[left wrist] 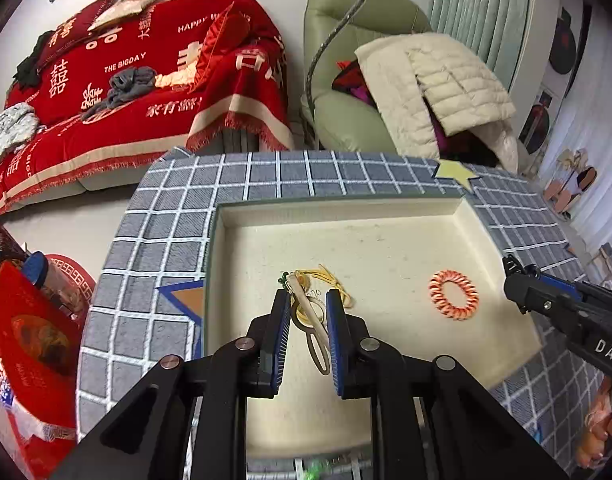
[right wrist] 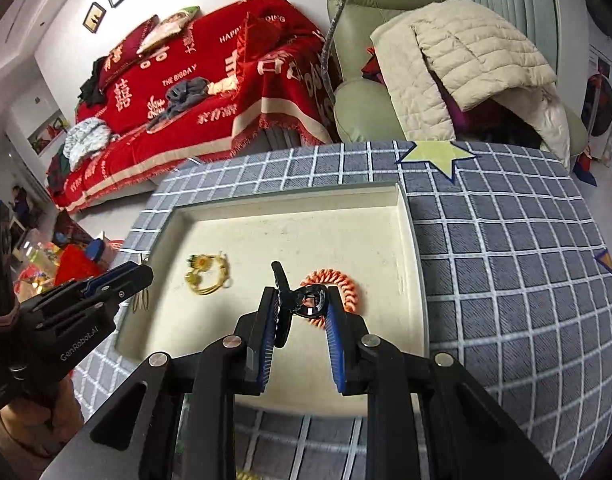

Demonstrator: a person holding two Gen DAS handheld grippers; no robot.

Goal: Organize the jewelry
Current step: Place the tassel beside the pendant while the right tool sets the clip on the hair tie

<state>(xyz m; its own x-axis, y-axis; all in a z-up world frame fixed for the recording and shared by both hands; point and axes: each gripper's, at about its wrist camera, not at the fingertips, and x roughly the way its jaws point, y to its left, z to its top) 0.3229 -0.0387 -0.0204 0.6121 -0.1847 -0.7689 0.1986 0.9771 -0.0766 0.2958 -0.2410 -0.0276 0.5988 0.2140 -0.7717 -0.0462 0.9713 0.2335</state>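
Tray (left wrist: 472, 216) floor lies mostly bare; my left gripper (left wrist: 308, 300) pinches a beige clip (left wrist: 314, 322), my right gripper (right wrist: 301, 300) a black clip (right wrist: 301, 300), beside the coil tie (right wrist: 348, 280).

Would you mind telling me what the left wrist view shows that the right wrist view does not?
Only the left wrist view shows the beige hair clip between the left hand-held gripper pads. Only the right wrist view shows the black clip in the right hand-held gripper. Both show the cream tray, the orange coil hair tie and the yellow jewelry lying in it.
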